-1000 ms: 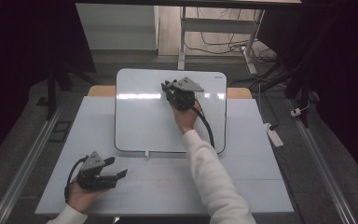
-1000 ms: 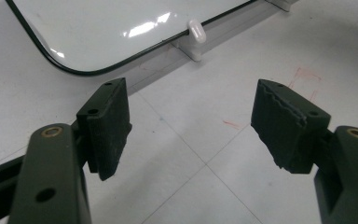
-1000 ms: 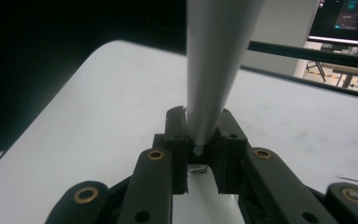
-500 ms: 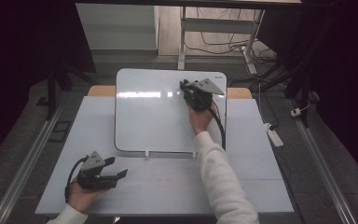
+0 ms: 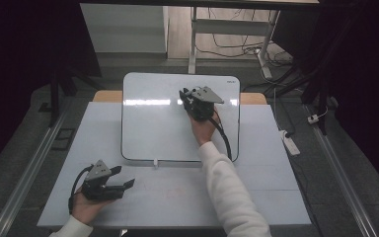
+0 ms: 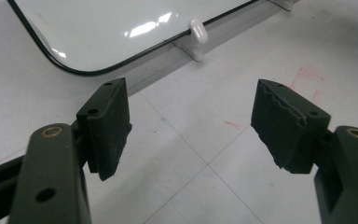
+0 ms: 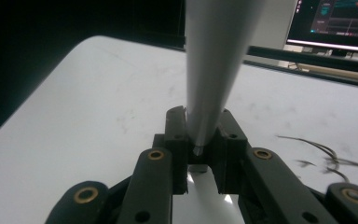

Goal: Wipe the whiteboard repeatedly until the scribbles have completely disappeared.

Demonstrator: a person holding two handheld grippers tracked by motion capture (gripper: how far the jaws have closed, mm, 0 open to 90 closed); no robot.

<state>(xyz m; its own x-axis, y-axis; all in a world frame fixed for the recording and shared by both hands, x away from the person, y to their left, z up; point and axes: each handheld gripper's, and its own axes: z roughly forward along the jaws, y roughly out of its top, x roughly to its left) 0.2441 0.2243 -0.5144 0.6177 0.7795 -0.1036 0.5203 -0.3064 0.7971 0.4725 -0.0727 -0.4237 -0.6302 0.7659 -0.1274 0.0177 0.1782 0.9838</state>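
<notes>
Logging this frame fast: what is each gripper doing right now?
Left gripper: open, holding nothing, low over the table.
Right gripper: shut on a grey marker, over the whiteboard.

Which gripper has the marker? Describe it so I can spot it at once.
Find the whiteboard propped on the table's far half. The right gripper is over its upper right area, shut on a grey marker; the left gripper rests open near the table's front.
</notes>
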